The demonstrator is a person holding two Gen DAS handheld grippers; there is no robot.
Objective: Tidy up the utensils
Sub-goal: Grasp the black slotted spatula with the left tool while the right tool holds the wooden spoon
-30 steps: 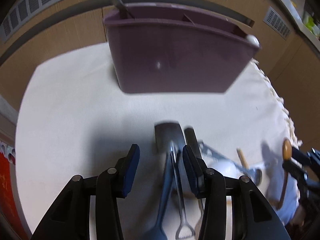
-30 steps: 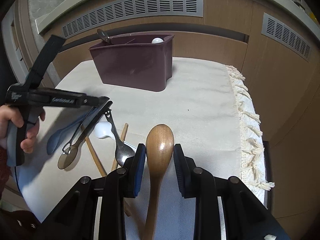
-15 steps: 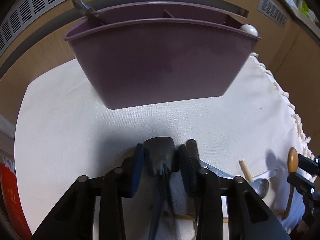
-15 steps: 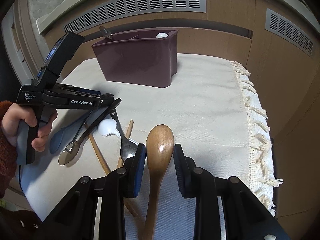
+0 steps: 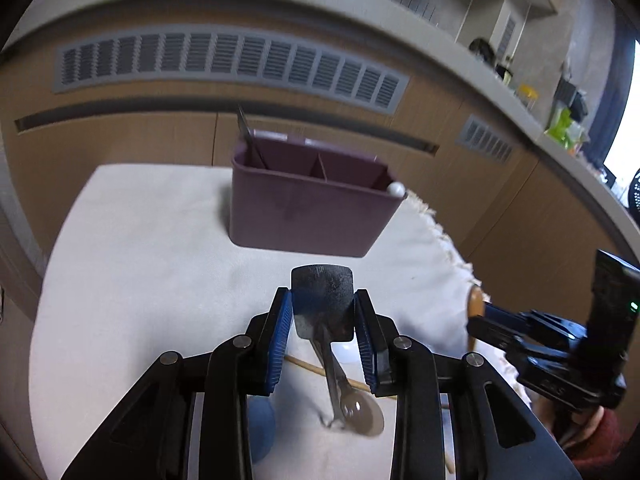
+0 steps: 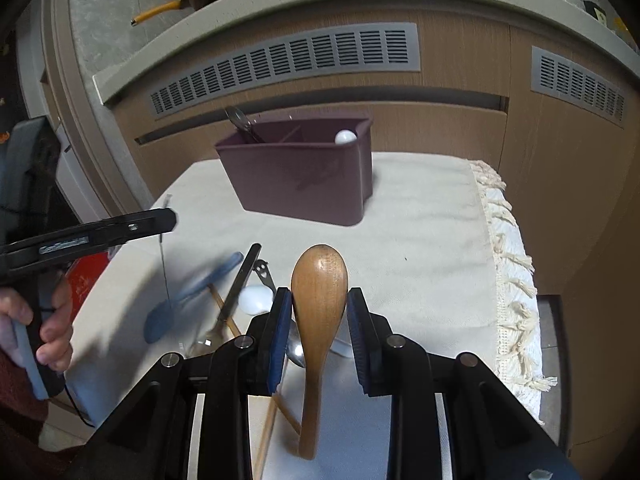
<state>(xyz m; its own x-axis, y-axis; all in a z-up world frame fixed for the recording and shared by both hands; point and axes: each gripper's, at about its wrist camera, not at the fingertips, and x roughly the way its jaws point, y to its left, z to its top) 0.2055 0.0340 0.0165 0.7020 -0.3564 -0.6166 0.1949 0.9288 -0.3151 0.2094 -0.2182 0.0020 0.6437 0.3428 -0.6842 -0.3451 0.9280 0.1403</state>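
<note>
While both tools hung over the cloth [image 5: 140,280], the left gripper [image 5: 323,312] was clamped on a dark flat spatula [image 5: 322,300] and the right gripper [image 6: 319,312] pinched a wooden spoon [image 6: 319,280], well short of the purple caddy [image 6: 304,184].

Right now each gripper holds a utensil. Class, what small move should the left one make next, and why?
Probably carry it forward over the purple caddy. The left gripper is shut on the dark flat-ended utensil, lifted off the cloth, and the caddy's open compartments sit ahead.
</note>
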